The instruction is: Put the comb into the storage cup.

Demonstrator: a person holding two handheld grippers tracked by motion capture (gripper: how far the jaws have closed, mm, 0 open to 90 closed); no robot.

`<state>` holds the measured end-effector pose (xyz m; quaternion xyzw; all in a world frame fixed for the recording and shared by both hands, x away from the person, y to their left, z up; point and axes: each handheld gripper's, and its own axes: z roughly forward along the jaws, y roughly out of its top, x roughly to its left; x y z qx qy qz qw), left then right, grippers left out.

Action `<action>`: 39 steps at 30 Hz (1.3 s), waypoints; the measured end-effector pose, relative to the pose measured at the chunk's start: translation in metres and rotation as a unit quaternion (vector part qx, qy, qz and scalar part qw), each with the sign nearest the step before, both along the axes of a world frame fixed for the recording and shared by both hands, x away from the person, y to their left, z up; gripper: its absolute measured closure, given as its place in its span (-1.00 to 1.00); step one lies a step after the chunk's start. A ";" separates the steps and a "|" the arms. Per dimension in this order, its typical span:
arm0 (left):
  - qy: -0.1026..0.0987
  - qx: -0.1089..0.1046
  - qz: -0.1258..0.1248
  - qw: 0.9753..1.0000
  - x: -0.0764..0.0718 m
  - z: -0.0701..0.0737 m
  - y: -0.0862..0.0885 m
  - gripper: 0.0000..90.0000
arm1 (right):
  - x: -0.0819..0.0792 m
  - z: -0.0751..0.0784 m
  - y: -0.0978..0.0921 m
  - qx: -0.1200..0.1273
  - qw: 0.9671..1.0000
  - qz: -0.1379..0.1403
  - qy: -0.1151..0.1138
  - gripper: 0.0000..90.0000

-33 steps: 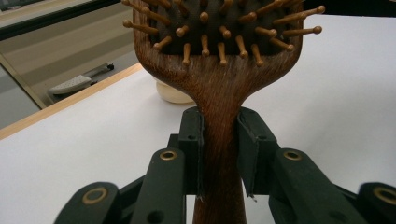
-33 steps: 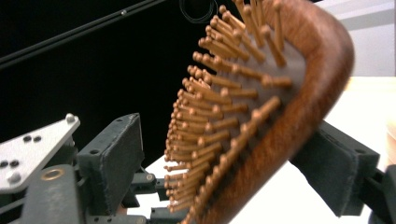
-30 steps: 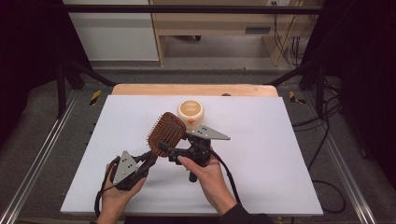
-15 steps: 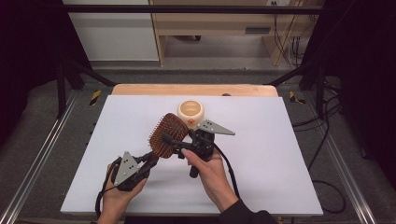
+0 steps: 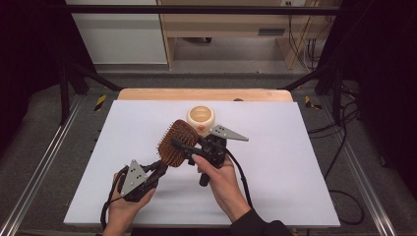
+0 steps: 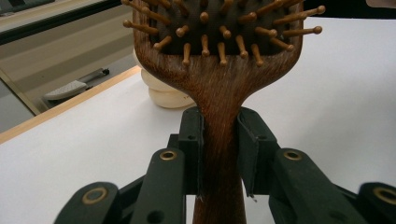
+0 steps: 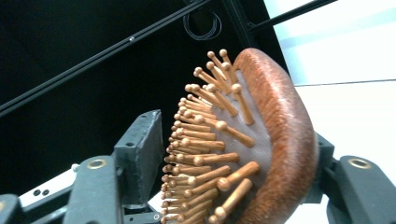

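Left gripper (image 5: pixel 158 168): clamped on the hairbrush (image 5: pixel 174 143) handle, one jaw on each side of the neck just below the head, tight contact in the left gripper view. Sits at 7 o'clock from the table (image 5: pixel 295 162) centre, jaws pointing toward 1 o'clock.

Right gripper (image 5: pixel 184 146): jaws straddle the brush head, one jaw facing the pin tips with a small gap, the other behind the wooden back. Not closed on it; contact on the back side can't be confirmed from the right gripper view. Gripper body is near table centre, jaws pointing toward 10 o'clock.

Hairbrush: lifted off the table, held between both grippers, head up and tilted, wooden pins (image 7: pixel 210 140) with round tips, brown wood back. Head is at 1 o'clock from the left gripper.

Cream round bowl (image 5: pixel 200 117): on the table at 12 o'clock from the brush head, just behind it, opening up. White sheet covers the table; wood edge shows along the far side.
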<state>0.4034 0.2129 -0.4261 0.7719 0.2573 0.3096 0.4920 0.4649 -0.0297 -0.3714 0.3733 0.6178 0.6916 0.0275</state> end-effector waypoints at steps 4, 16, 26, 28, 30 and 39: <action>0.001 -0.005 0.001 1.000 0.000 0.000 0.001 0.61 | 0.000 0.000 0.000 0.002 1.000 -0.001 0.000 -0.07; 0.004 -0.011 0.003 1.000 0.001 -0.002 0.002 0.61 | -0.003 0.003 0.003 0.006 1.000 0.006 -0.003 0.11; 0.020 -0.044 0.005 0.999 0.004 -0.005 0.003 0.59 | -0.002 0.010 0.007 -0.004 1.000 -0.003 0.006 0.17; 0.022 -0.051 0.009 0.998 0.005 -0.005 0.003 0.56 | -0.001 0.012 0.008 -0.007 1.000 -0.005 0.005 0.17; 0.024 -0.063 0.013 0.998 0.005 -0.006 0.005 0.45 | 0.000 0.014 0.008 -0.011 1.000 -0.010 0.002 0.17; 0.011 -0.105 0.060 0.993 0.004 -0.001 0.019 -0.25 | 0.018 0.032 -0.006 -0.009 0.999 -0.043 0.003 0.16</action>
